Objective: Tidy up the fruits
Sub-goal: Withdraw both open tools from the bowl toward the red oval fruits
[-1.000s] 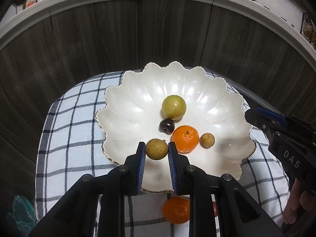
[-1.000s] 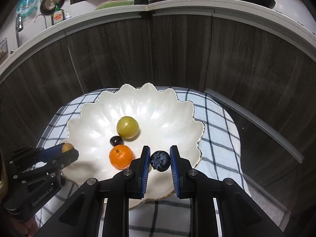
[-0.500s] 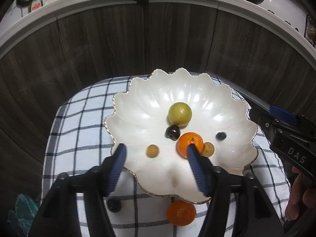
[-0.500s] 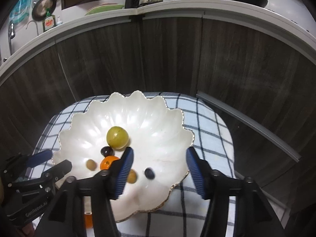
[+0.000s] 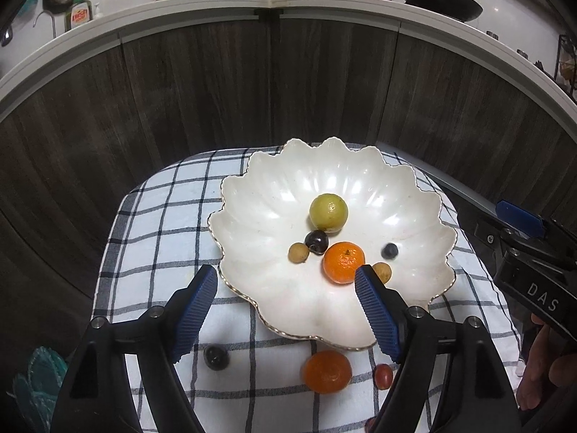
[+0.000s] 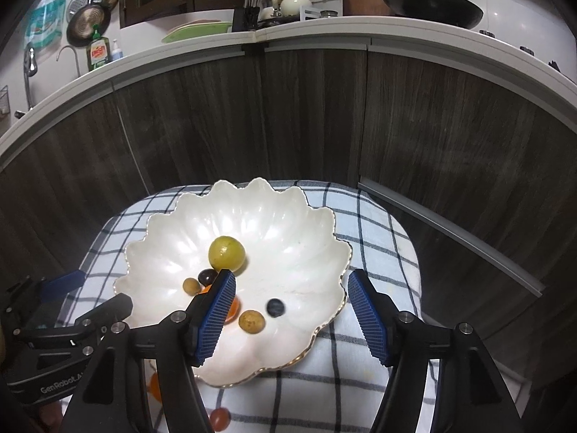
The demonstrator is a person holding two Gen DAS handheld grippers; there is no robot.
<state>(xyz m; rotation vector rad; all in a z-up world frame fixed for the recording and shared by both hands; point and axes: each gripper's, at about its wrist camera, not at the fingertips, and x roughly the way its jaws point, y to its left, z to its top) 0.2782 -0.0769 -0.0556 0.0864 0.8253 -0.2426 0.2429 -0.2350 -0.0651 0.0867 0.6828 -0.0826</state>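
Note:
A white scalloped bowl [image 5: 270,198] [image 6: 288,223] on a checked cloth [image 5: 162,216] holds a green-yellow fruit [image 5: 329,213] [image 6: 227,253], a dark cherry [image 5: 316,241], a mandarin [image 5: 343,262], two longans [image 5: 299,252] [image 6: 251,321] and a blueberry [image 5: 390,250] [image 6: 276,306]. My left gripper [image 5: 286,278] hovers over the bowl's near rim, its jaws opening with nothing gripped. My right gripper [image 6: 291,281] hangs above the bowl's near right side, its jaws also opening and empty. On the cloth in front of the bowl lie a second mandarin [image 5: 326,371], a dark berry [image 5: 216,357] and a small red fruit [image 5: 383,376] [image 6: 220,418].
Dark wood cabinet fronts [image 5: 202,108] curve close behind the cloth-covered stand, under a white counter edge [image 6: 306,38]. A grey rail [image 6: 450,234] runs along the right. A hand [image 5: 541,379] holds the right gripper's body [image 5: 526,252]. The left gripper's body [image 6: 54,335] sits low left.
Both grippers opened: the left let its longan and the right its blueberry drop into the bowl, where they rolled toward the other fruit. Both grippers lifted and drew back, so the bowl looks smaller.

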